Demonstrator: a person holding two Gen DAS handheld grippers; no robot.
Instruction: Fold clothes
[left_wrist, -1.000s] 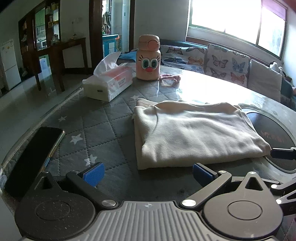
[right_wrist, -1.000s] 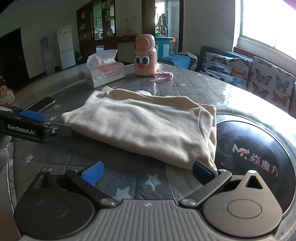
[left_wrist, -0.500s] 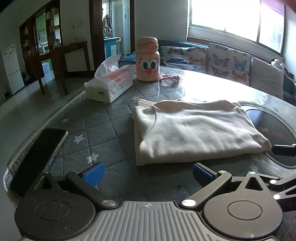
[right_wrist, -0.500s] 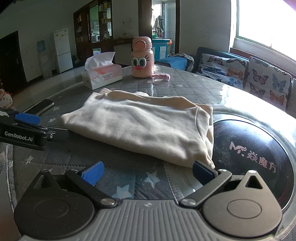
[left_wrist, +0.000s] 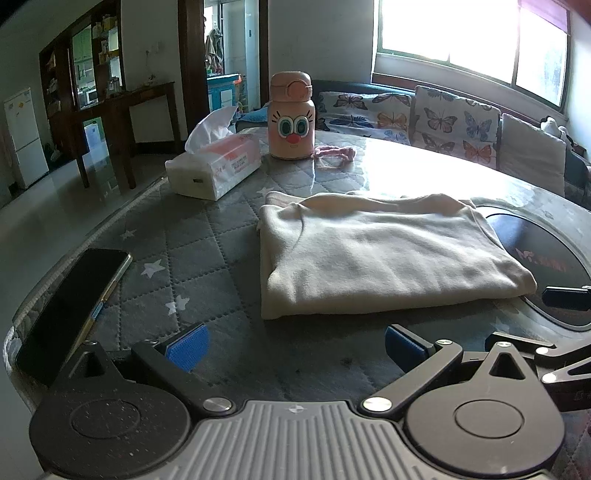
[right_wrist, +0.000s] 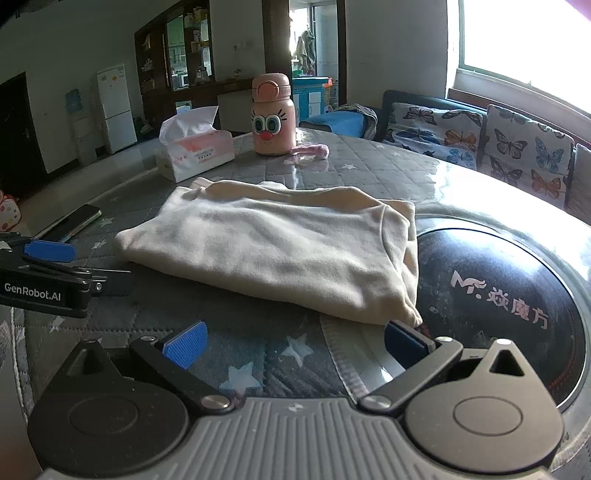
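Nearest in each wrist view, the left gripper and the right gripper hover with blue-padded fingers spread wide and nothing between them, just short of the folded cream fleece garment. That garment lies flat on the round table covered with a grey quilted star-print cloth, its right end overlapping the rim of a dark circular glass inset with white lettering.

Only the left wrist view shows the black smartphone at close range, lying at the table's left edge; in the right wrist view it appears small and far to the left. Only the right wrist view shows the inset's lettering legibly, the garment's folded corner just beyond the right finger pad, and the left gripper's black body from the side, marked "GenRobot.AI".

Farther back stand a white and pink tissue box and a pink cartoon-face bottle, with a small pink fabric strap beside it. A butterfly-print sofa lines the window wall.

Compared with one second ago, both grippers have drawn back slightly and sit more level; the garment is unmoved.
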